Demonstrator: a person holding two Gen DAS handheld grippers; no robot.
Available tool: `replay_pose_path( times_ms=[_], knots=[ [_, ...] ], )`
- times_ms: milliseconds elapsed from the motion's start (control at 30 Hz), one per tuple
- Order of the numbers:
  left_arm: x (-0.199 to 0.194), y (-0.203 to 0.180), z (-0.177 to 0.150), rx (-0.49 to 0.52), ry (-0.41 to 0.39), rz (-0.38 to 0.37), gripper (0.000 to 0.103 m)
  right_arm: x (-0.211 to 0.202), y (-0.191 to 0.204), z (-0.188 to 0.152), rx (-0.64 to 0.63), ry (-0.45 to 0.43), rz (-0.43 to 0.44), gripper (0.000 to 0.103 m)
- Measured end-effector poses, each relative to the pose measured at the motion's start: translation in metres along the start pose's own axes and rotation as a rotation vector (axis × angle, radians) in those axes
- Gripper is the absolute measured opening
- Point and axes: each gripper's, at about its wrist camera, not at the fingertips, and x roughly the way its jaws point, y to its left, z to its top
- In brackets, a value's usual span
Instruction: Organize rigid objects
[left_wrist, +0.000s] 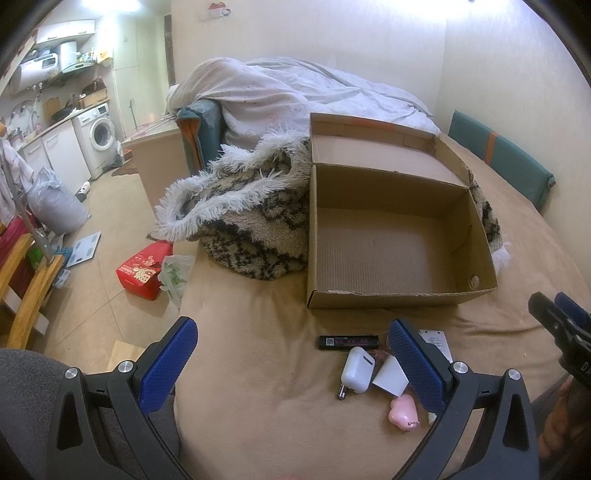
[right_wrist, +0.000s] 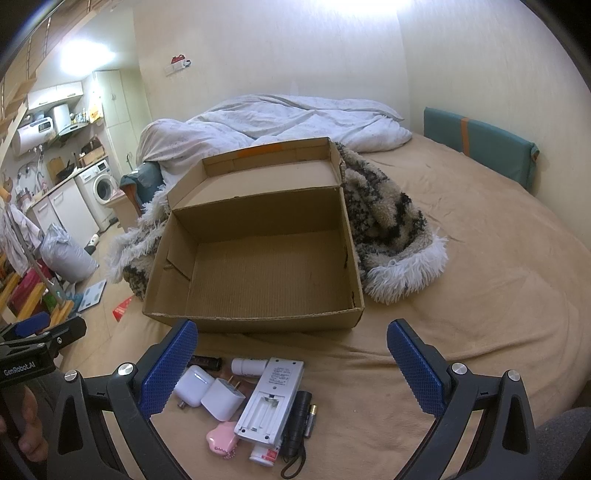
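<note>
An open, empty cardboard box (left_wrist: 388, 295) (right_wrist: 255, 321) sits on the tan bed. In front of it lies a cluster of small rigid items: a white earbud case (left_wrist: 357, 373) (right_wrist: 194, 384), a white plug charger (right_wrist: 223, 398) (left_wrist: 389, 376), a pink heart-shaped trinket (left_wrist: 402, 410) (right_wrist: 221, 439), a black lighter-like stick (left_wrist: 349, 341), a white remote face down (right_wrist: 271, 398), a black flashlight (right_wrist: 300, 421), a battery (right_wrist: 311, 421) and a small white bottle (right_wrist: 249, 366). My left gripper (left_wrist: 291, 369) is open and empty above the cluster's left side. My right gripper (right_wrist: 291, 369) is open and empty above the items.
A fluffy patterned blanket (left_wrist: 243, 221) (right_wrist: 388, 229) lies around the box. A white duvet (left_wrist: 295, 96) is heaped behind. A teal cushion (right_wrist: 480, 144) leans on the right wall. The bed's left edge drops to the floor, with a red box (left_wrist: 142, 273).
</note>
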Motion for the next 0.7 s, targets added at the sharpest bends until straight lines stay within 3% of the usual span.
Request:
replay_pose_path(
  times_ms=[700],
  knots=[
    [-0.0018,0.0029,-0.001,-0.004,0.001,-0.007,0.103,0.0002,-0.0004,-0.0001,0.0,0.0,0.0,0.103]
  ],
)
